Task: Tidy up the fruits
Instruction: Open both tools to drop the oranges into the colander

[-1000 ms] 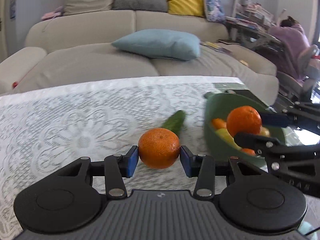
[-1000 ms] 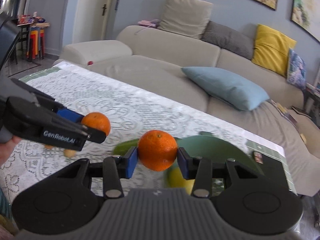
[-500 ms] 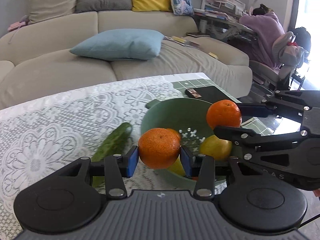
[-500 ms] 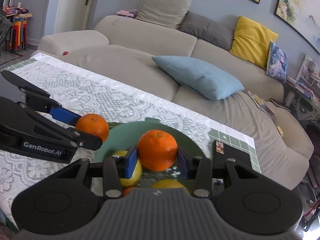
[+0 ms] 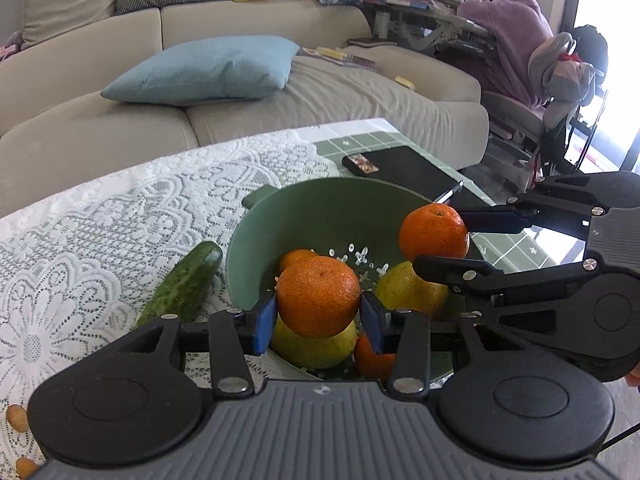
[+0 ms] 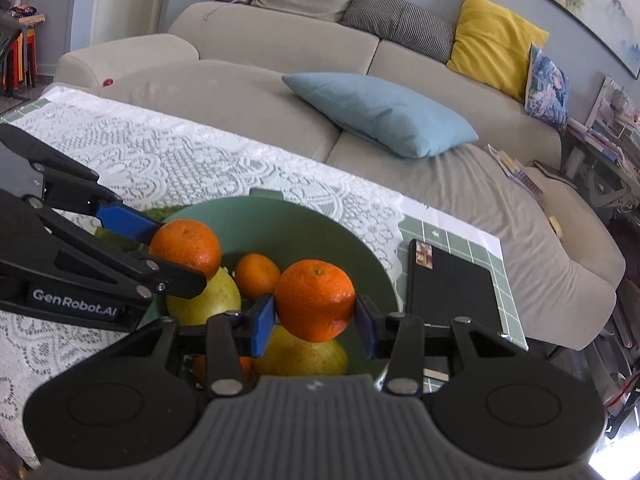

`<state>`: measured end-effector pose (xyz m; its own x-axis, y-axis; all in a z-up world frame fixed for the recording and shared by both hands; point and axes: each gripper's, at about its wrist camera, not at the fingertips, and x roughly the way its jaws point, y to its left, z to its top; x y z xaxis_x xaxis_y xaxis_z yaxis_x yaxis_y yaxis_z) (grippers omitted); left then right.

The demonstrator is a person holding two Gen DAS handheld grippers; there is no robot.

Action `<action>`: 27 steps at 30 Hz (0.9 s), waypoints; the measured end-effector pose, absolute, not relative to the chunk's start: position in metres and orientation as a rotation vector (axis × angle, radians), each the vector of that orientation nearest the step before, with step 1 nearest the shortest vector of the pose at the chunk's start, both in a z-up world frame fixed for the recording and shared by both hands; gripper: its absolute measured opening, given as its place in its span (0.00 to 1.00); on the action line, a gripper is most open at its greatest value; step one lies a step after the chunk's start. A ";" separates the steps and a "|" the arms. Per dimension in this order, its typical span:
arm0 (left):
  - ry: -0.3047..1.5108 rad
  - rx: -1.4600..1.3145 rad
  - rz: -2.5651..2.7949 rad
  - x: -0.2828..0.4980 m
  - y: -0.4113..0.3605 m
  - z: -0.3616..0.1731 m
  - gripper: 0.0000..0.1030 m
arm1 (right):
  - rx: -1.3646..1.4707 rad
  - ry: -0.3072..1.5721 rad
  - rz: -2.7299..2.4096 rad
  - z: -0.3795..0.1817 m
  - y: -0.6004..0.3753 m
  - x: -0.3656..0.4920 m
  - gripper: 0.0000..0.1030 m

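A green bowl (image 5: 304, 208) (image 6: 288, 220) stands on the lace-covered table and holds yellow pears (image 5: 404, 290) (image 6: 204, 300) and a small orange (image 6: 256, 274). My left gripper (image 5: 318, 314) is shut on an orange (image 5: 318, 294) just above the bowl's near side. That gripper (image 6: 176, 248) and its orange (image 6: 186, 246) appear at the left in the right wrist view. My right gripper (image 6: 314, 316) is shut on a second orange (image 6: 314, 300) over the bowl's right part. It shows in the left wrist view as gripper (image 5: 440, 236) with orange (image 5: 434, 232).
A cucumber (image 5: 184, 284) lies on the lace cloth left of the bowl. A black notebook (image 6: 452, 292) (image 5: 404, 170) lies right of the bowl near the table's edge. Small yellow fruits (image 5: 18, 418) sit at the near left. A sofa with a blue pillow (image 6: 380, 112) is behind.
Both grippers have carried their oranges sideways from beside the bowl to over it. The bowl now lies under both oranges; the cucumber has slid to the left in the left wrist view.
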<state>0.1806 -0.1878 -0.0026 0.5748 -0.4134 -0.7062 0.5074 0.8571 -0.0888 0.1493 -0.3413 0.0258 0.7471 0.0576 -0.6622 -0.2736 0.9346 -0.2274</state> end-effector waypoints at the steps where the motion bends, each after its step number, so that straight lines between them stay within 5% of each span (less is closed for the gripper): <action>1: 0.798 0.132 -0.541 0.182 -0.189 -0.004 0.49 | -0.324 0.712 0.186 0.024 -0.341 0.151 0.40; 27: 0.793 0.193 -0.639 0.219 -0.208 -0.009 0.49 | -0.327 0.785 0.185 0.005 -0.352 0.191 0.40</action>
